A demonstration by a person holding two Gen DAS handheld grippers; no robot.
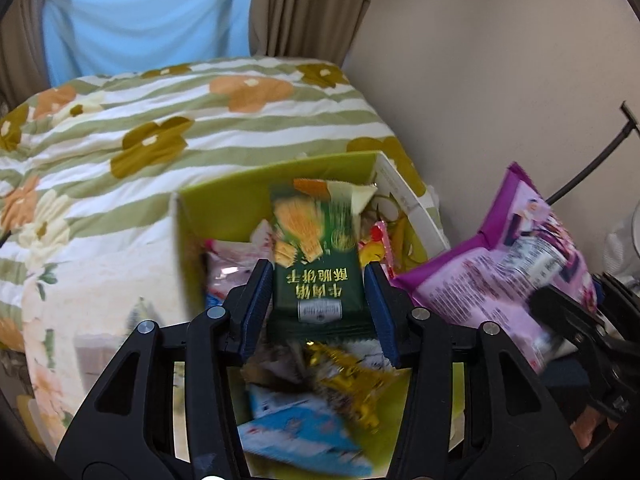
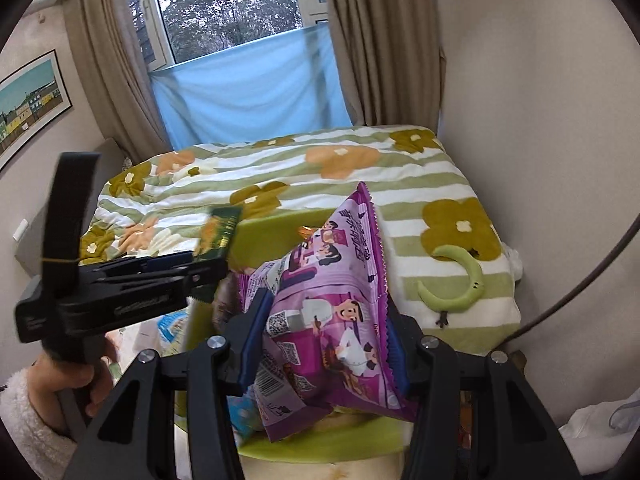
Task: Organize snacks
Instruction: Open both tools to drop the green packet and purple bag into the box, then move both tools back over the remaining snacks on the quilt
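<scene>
My left gripper [image 1: 318,280] is shut on a dark green cracker packet [image 1: 314,256] and holds it over an open green cardboard box [image 1: 224,200] that holds several snack packets. My right gripper [image 2: 324,344] is shut on a large purple snack bag [image 2: 336,308], held above the near side of the same box [image 2: 272,228]. The purple bag also shows at the right of the left wrist view [image 1: 500,264]. The left gripper with the green packet [image 2: 218,236] appears at the left of the right wrist view.
The box sits on a bed with a green-striped floral quilt [image 1: 180,128]. A green banana-shaped plush [image 2: 460,280] lies on the quilt to the right. A wall [image 1: 500,80] runs along the bed's right side. Curtains and a window [image 2: 232,4] are behind.
</scene>
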